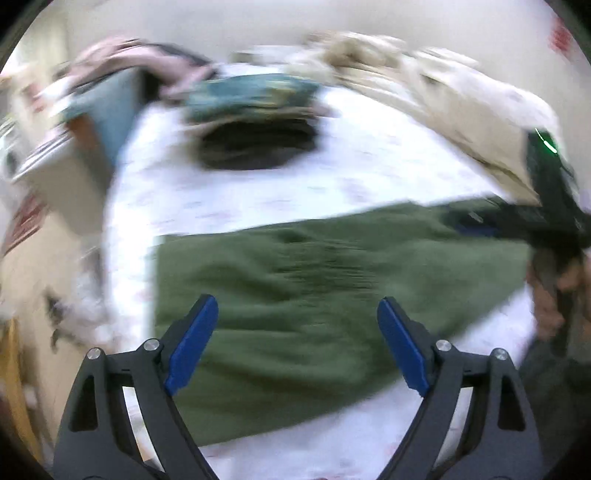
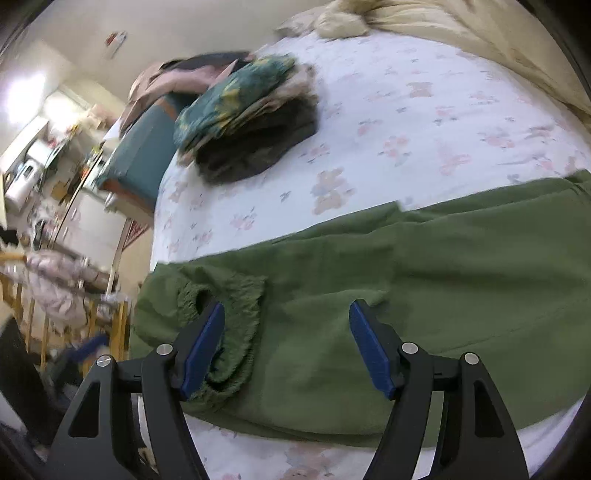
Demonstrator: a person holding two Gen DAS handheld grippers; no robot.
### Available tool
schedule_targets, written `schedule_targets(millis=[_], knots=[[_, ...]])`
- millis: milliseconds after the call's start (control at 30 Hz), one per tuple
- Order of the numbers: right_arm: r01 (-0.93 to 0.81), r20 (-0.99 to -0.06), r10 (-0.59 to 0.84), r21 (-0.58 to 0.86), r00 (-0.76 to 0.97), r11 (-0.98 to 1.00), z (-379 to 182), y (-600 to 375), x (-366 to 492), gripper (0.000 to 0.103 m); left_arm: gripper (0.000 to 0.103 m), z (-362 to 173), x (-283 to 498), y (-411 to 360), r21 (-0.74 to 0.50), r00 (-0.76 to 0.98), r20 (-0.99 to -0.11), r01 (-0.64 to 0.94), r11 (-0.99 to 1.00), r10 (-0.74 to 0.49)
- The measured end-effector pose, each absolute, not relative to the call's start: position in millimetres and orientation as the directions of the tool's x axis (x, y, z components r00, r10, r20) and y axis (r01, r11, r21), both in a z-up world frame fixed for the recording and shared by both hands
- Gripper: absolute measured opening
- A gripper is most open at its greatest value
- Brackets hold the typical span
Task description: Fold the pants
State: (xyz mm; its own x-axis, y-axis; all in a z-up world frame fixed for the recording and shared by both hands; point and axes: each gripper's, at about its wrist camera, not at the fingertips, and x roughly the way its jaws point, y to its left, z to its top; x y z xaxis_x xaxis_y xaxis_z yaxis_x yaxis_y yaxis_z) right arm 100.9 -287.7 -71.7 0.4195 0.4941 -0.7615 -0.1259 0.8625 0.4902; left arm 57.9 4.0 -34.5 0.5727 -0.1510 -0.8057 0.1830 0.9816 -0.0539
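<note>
Green pants lie flat across the white flowered bed sheet. The left wrist view is motion-blurred. My left gripper is open and empty, hovering over the middle of the pants. In the right wrist view the pants stretch to the right, with the elastic waistband bunched at the left end near the bed's edge. My right gripper is open and empty just above the waistband end. The other gripper's dark body shows at the right of the left wrist view, over the far end of the pants.
A stack of folded clothes sits on the bed sheet beyond the pants, also seen blurred in the left wrist view. A beige blanket lies at the back. The bed's left edge drops to a cluttered room.
</note>
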Motion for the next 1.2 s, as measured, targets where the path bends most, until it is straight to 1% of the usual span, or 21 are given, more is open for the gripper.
schedule_targets(millis=[67,200,267,333,367,400,433,533,567,633,667,767,800,833,867,933,1000,1067,1100,1133,1200], knots=[[-0.181,-0.76,0.531,0.501,0.374,0.846,-76.9,-262.1,105.4,0.072,0.086,-52.4,60.1,36.6,-0.043,0.54,-0.838,0.065,0.997,-0.071],[-0.26,-0.766,0.581,0.522,0.275,0.812,-89.6,-206.7,124.6,0.067,0.085,-99.6,52.3,69.0,-0.057,0.43,-0.902,-0.051,0.997,-0.03],[-0.3,-0.781,0.566,0.491,0.265,0.818,-94.5,-179.5,136.7,0.066,0.084,-122.0,52.0,81.5,-0.087,0.355,-0.934,-0.102,0.991,-0.046],[-0.326,-0.799,0.547,0.462,0.25,0.825,-104.7,-153.2,149.1,0.065,0.084,-145.3,58.3,84.7,-0.104,0.268,-0.961,-0.099,0.99,-0.075],[-0.33,-0.812,0.534,0.45,0.235,0.83,-113.0,-142.2,154.5,0.059,0.084,-151.4,60.5,85.8,-0.097,0.254,-0.965,-0.1,0.99,-0.069],[-0.333,-0.822,0.532,0.452,0.204,0.827,-122.9,-132.6,158.3,0.035,0.085,-155.9,60.7,87.7,-0.094,0.245,-0.967,-0.103,0.99,-0.066],[-0.336,-0.827,0.537,0.465,0.166,0.819,-131.7,-124.0,159.5,0.015,0.085,-160.1,60.2,88.2,-0.092,0.227,-0.972,-0.1,0.991,-0.067],[-0.378,-0.816,0.532,0.431,0.224,0.82,-119.0,-123.6,153.0,0.007,0.084,-159.7,58.7,83.5,-0.075,0.223,-0.973,-0.07,0.995,-0.058],[-0.361,-0.805,0.531,0.427,0.266,0.829,-110.2,-132.5,153.6,0.006,0.084,-158.0,57.2,82.8,-0.074,0.223,-0.973,-0.063,0.995,-0.058],[-0.262,-0.757,0.557,0.493,0.341,0.83,-96.3,-165.2,161.6,0.005,0.085,-158.5,60.0,79.0,-0.06,0.214,-0.976,-0.039,0.997,-0.05],[-0.242,-0.757,0.547,0.491,0.357,0.837,-95.1,-170.9,164.6,0.005,0.085,-158.9,59.8,77.0,-0.058,0.212,-0.976,-0.038,0.998,-0.048],[-0.205,-0.842,0.411,0.359,0.349,0.911,-114.6,-173.7,175.6,0.006,0.085,-155.0,60.1,73.7,-0.062,0.206,-0.977,-0.042,0.997,-0.052],[-0.194,-0.873,0.393,0.349,0.288,0.917,-133.3,-171.2,179.3,0.009,0.085,-155.1,60.8,72.8,-0.06,0.202,-0.978,-0.044,0.997,-0.05],[-0.196,-0.881,0.394,0.351,0.261,0.916,-140.2,-169.6,180.2,0.015,0.085,-153.8,60.4,71.8,-0.06,0.2,-0.978,-0.046,0.997,-0.05],[-0.209,-0.883,0.396,0.35,0.252,0.913,-140.6,-168.6,178.8,0.018,0.084,-150.5,59.6,71.3,-0.066,0.206,-0.977,-0.049,0.997,-0.054],[-0.219,-0.875,0.391,0.337,0.287,0.916,-125.4,-171.2,173.7,0.036,0.083,-137.3,58.1,70.2,-0.102,0.256,-0.963,-0.037,0.994,-0.089],[-0.242,-0.856,0.384,0.314,0.345,0.918,-94.2,-178.2,158.1,0.036,0.083,-111.2,51.3,64.2,-0.144,0.354,-0.925,0.008,0.99,-0.138],[-0.302,-0.836,0.425,0.329,0.348,0.895,-71.1,-178.3,140.1,0.036,0.083,-94.4,50.1,63.3,-0.18,0.422,-0.89,0.022,0.983,-0.172],[-0.329,-0.827,0.455,0.352,0.329,0.876,-67.9,-175.8,132.6,0.035,0.079,-88.0,54.1,64.4,-0.188,0.457,-0.872,0.013,0.982,-0.173],[-0.356,-0.82,0.487,0.377,0.3,0.855,-66.9,-170.4,123.8,0.032,0.077,-87.8,59.5,65.5,-0.179,0.464,-0.871,0.005,0.984,-0.161],[-0.383,-0.829,0.513,0.41,0.223,0.828,-81.6,-159.7,107.4,0.03,0.074,-100.7,75.9,66.7,-0.143,0.421,-0.899,-0.031,0.989,-0.117]])
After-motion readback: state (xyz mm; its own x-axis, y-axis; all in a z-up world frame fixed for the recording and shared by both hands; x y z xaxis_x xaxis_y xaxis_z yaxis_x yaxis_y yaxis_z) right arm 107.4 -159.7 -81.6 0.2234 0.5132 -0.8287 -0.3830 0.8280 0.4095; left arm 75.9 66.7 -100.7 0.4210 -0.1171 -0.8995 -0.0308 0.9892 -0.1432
